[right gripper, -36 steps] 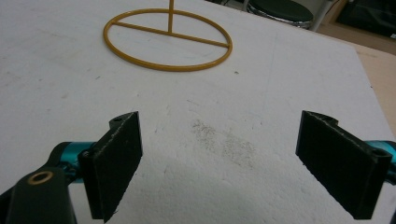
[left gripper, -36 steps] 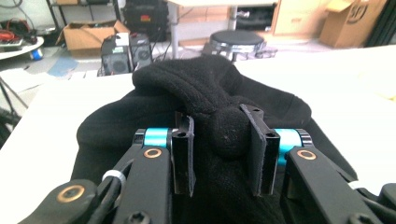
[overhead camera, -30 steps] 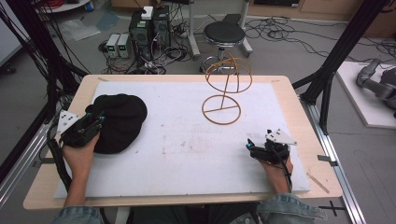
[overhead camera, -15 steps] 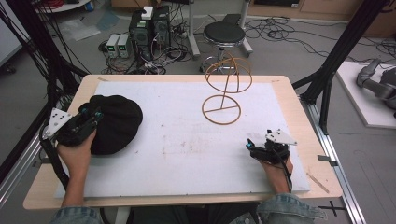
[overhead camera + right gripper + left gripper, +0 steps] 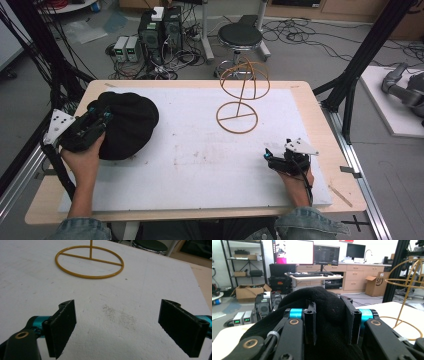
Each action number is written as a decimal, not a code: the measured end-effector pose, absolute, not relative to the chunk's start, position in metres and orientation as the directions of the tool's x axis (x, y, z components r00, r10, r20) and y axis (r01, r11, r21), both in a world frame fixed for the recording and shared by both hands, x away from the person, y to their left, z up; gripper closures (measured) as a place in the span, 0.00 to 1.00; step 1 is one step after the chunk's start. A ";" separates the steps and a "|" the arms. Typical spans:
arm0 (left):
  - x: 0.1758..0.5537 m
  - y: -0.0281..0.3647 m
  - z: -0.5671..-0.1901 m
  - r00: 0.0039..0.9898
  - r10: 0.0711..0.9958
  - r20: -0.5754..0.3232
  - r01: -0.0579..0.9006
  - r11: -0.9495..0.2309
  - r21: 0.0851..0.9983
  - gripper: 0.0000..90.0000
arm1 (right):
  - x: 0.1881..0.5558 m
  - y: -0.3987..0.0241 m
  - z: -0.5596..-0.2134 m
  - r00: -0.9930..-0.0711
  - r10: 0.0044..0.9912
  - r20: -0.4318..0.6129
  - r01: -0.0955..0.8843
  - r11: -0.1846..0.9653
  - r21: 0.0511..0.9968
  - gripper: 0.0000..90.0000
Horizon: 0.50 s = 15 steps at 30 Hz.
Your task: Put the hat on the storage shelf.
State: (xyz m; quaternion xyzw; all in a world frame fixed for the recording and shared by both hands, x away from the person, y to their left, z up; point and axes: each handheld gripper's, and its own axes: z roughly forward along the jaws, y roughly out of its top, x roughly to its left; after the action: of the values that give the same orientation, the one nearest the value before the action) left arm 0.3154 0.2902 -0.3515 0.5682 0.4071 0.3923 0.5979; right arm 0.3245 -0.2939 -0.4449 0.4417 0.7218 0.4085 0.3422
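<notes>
Near the right front edge of the table [image 5: 320,107], the right gripper [image 5: 272,159] rests on the white mat with jaws spread wide and nothing between them. At the left edge, the left gripper [image 5: 97,122] has its jaws clamped on a fold of the black hat [image 5: 127,125]. The grasp looks done. Carrying the hat to the wire stand [image 5: 240,95] near the far edge is probably left.

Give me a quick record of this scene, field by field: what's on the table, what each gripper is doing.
surface: white board on a wooden table
held item: black hat
left gripper: jaws clamped on the hat's fabric
right gripper: jaws wide apart, nothing between them, low over the board
stand: yellow wire hat stand, upright, bare, apart from the hat
</notes>
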 end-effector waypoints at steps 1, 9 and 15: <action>0.316 0.289 -0.350 0.361 0.932 -0.041 -0.009 0.047 0.999 0.75 | 0.324 -0.294 -0.445 -0.375 0.917 -0.133 0.358 0.275 0.892 0.16; 0.323 0.280 -0.333 0.389 0.919 -0.058 -0.031 0.076 0.997 0.75 | 0.325 -0.295 -0.444 -0.370 0.920 -0.128 0.360 0.269 0.893 0.16; 0.326 0.275 -0.318 0.413 0.909 -0.060 -0.048 0.088 0.995 0.75 | 0.325 -0.294 -0.444 -0.372 0.920 -0.123 0.360 0.265 0.894 0.16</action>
State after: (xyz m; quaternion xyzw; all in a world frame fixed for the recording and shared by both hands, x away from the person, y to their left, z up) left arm 0.3262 0.2754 -0.3183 0.5579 0.3856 0.3806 0.6286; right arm 0.3254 -0.2942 -0.4443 0.4452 0.7189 0.4114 0.3402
